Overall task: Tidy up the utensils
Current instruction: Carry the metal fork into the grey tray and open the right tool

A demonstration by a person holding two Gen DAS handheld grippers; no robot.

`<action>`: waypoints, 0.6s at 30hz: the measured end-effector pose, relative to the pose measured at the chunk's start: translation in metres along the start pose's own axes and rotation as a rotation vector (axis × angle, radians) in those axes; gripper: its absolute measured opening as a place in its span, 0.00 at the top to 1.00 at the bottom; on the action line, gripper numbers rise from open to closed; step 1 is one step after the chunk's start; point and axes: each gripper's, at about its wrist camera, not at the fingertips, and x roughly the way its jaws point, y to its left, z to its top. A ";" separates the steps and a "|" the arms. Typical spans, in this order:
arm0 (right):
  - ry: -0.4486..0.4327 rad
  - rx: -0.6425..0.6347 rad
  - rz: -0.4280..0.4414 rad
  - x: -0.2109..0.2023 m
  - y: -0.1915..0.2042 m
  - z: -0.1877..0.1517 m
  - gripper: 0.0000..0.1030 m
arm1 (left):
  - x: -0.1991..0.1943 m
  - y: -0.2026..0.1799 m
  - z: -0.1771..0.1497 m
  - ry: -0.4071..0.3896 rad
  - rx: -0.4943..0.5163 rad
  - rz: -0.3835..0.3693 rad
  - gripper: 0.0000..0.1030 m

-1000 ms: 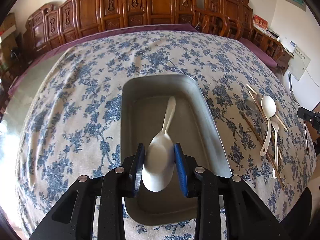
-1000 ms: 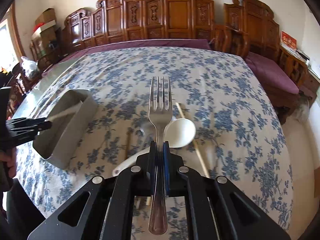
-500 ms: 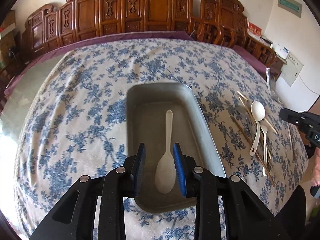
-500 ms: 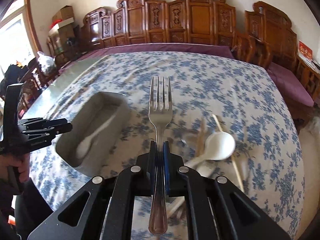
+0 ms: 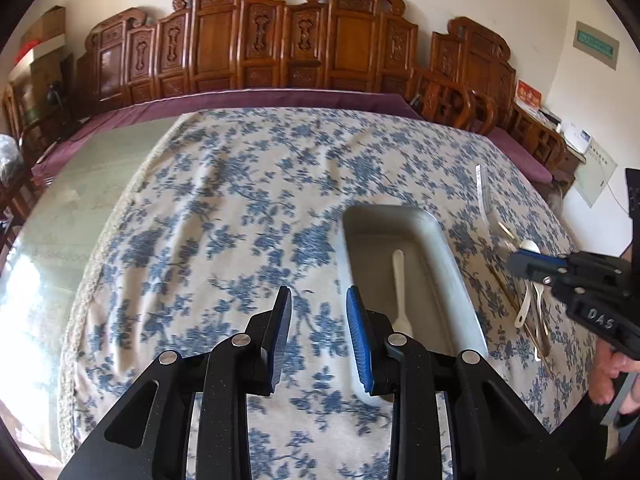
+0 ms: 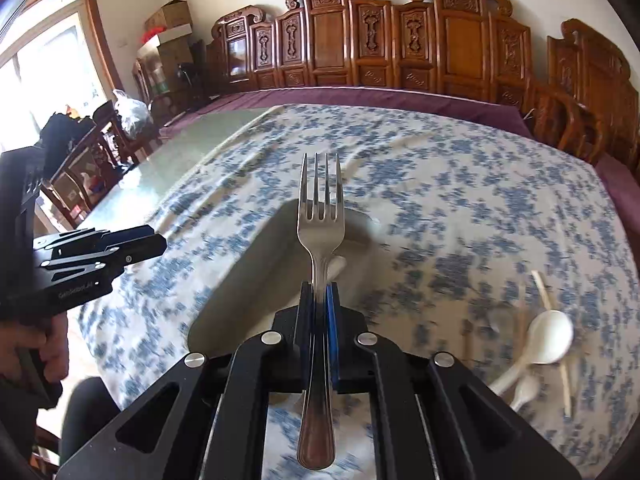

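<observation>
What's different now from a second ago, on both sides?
The left hand-held gripper, jaws open and empty, has drawn off to the left of the metal tray; the white spoon it released lies inside. The right hand-held gripper has carried the fork left, over the tray. Unchanged: fork clamped, remaining spoons and chopsticks on the cloth.

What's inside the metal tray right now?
One white plastic spoon lies in the metal tray. The tray's near end is hidden behind the left gripper, so anything there cannot be seen.

Both wrist views look down-forward over surface (image 5: 224,216), close above; left faces cloth, right over metal tray (image 6: 256,280); tray shared.
</observation>
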 end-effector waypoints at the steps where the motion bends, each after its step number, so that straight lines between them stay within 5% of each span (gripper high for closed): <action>1: 0.002 -0.003 0.002 0.003 0.004 0.002 0.92 | -0.002 0.005 0.000 -0.003 -0.004 0.003 0.74; 18: 0.112 0.001 -0.052 0.089 0.028 0.005 0.92 | -0.009 0.031 -0.002 -0.016 -0.031 0.004 0.74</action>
